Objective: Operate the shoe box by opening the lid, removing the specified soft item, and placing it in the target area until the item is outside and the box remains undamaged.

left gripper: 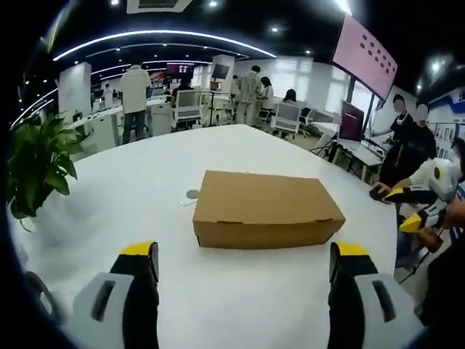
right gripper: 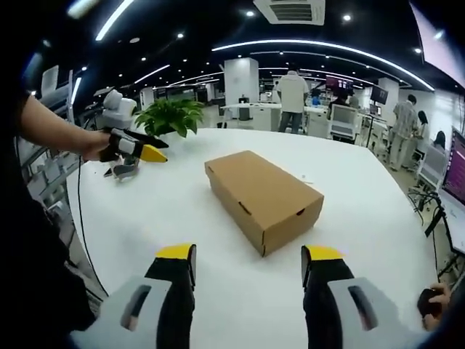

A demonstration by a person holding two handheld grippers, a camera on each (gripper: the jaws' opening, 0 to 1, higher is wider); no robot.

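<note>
Left gripper view: yellow-tipped jaws of the left gripper [left gripper: 243, 256] rise from the bottom edge, spread wide, nothing between them. Just beyond, a brown cardboard shoe box [left gripper: 265, 209] lies flat on the white table [left gripper: 131, 196], lid closed, long side toward the camera. Small grey disc [left gripper: 192, 194] on the table beside the box's far left corner. Potted plant [left gripper: 36, 163] at the table's left edge. Right gripper [left gripper: 407, 207] enters from the right, held off the table's edge; its jaws look parted. People stand among desks in the background.

Right gripper view: right gripper [right gripper: 248, 256] jaws wide apart, empty, low over the table [right gripper: 378, 211]. Shoe box [right gripper: 263, 193] ahead, closed, set diagonally, one corner pointing at the camera. Left gripper [right gripper: 142, 154] at far left, in a person's hand [right gripper: 96, 147], hanging above the table near the plant [right gripper: 171, 116].
</note>
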